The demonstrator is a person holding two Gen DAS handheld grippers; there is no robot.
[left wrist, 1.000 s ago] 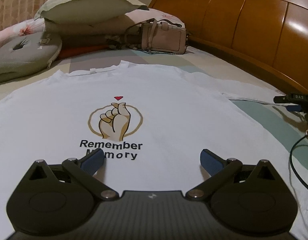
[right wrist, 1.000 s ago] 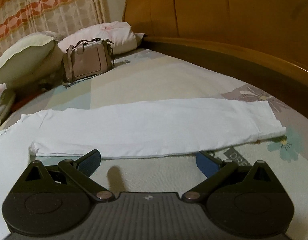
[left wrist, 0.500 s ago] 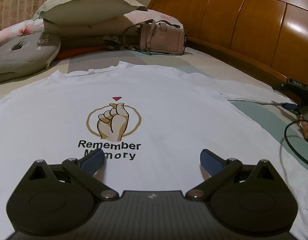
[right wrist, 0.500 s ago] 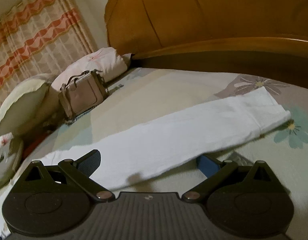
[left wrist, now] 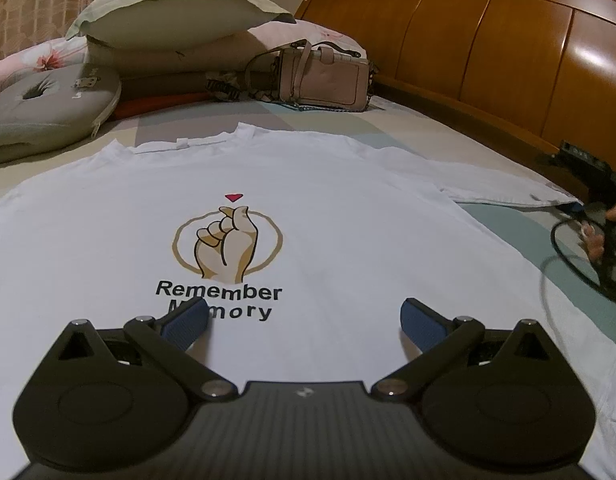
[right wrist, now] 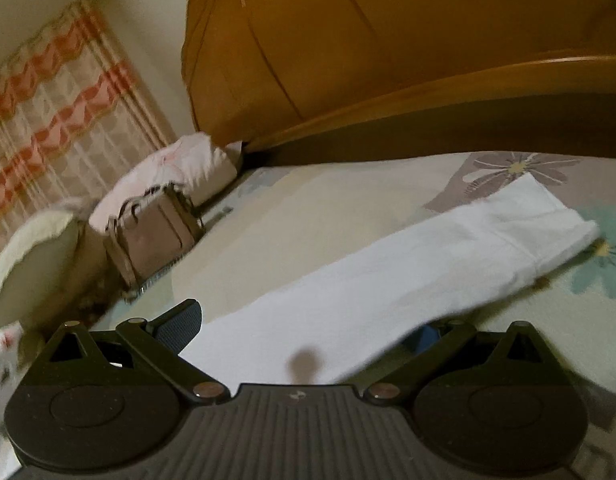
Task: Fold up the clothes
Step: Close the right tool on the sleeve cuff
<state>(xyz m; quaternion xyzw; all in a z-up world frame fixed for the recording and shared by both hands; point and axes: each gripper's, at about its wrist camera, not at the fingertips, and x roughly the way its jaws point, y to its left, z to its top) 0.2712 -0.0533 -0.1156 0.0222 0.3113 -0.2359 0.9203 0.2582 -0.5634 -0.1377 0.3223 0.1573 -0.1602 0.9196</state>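
Note:
A white T-shirt (left wrist: pixel 348 240) with a finger-heart print and the words "Remember Memory" lies flat, front up, on the bed. My left gripper (left wrist: pixel 301 310) hovers open over the shirt's lower part, just below the lettering, holding nothing. The shirt's long sleeve (right wrist: pixel 428 264) stretches out to the right, also seen as the sleeve (left wrist: pixel 500 188) in the left wrist view. My right gripper (right wrist: pixel 305 322) is open and tilted, low at the sleeve; the cloth runs between its fingers and its edge hides the right fingertip. That view is blurred.
A pink handbag (left wrist: pixel 324 80), stacked pillows (left wrist: pixel 175 8) and a grey cushion (left wrist: pixel 43 108) sit beyond the collar. The wooden headboard (left wrist: pixel 488 48) runs along the right side. Black cables (left wrist: pixel 580 256) and a person's hand (left wrist: pixel 614 212) are at the right edge.
The right gripper has tilted and closed in on the sleeve, which now lies between its open fingers. The left gripper has barely moved.

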